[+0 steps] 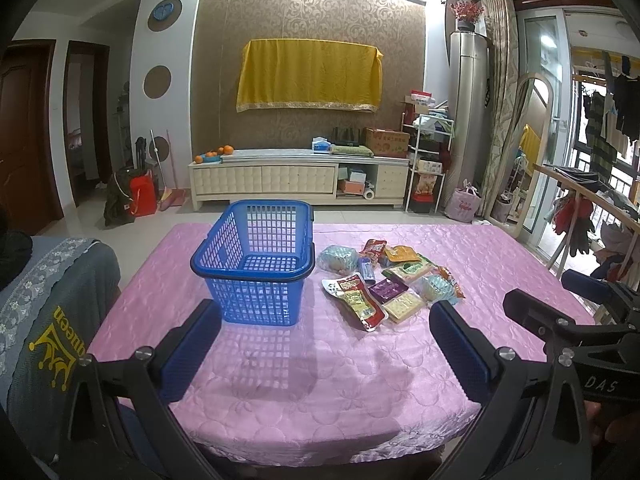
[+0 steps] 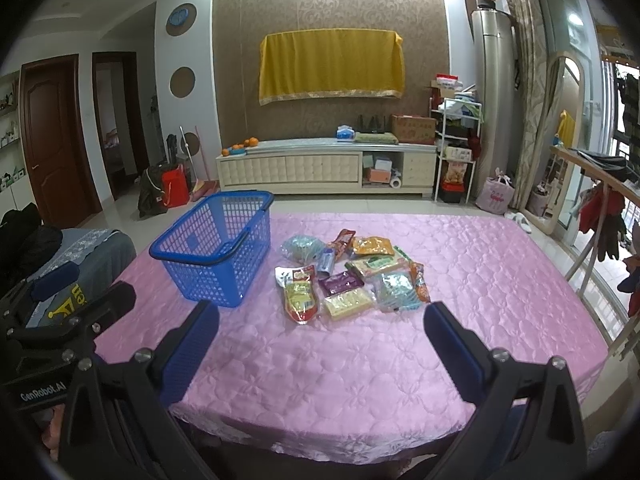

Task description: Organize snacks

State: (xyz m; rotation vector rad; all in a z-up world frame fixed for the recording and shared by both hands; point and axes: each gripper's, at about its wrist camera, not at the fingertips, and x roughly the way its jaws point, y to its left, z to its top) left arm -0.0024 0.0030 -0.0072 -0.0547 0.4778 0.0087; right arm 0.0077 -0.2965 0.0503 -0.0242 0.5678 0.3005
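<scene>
Pink quilted cloth (image 1: 320, 380) is covering the table across both wrist views, and a living room is showing behind it, with a yellow drape (image 1: 308, 76) hanging on the patterned wall above a low cream cabinet (image 1: 296, 178). On the cloth, a blue plastic basket (image 1: 256, 264) is standing upright toward the left side with nothing lying inside it and its handles folded down on the rim. Just to its right, a cluster of snack packets (image 2: 348, 276) is lying flat, the packets touching and partly overlapping one another: a red and yellow pouch (image 1: 358, 300) is sitting nearest the camera, a purple packet (image 1: 386, 290) and a pale yellow packet (image 1: 404, 306) are resting beside it, and a clear bag (image 1: 338, 258) is lying closest to the basket (its contents are too blurred to identify). The left gripper (image 1: 324, 344) is hovering above the near edge of the table with its blue-padded fingers spread wide apart and gripping nothing. The right gripper (image 2: 320, 344) is likewise hovering over the near cloth, facing the packets, with its jaws fully apart and nothing between them. Neither gripper is touching the basket or any packet.
</scene>
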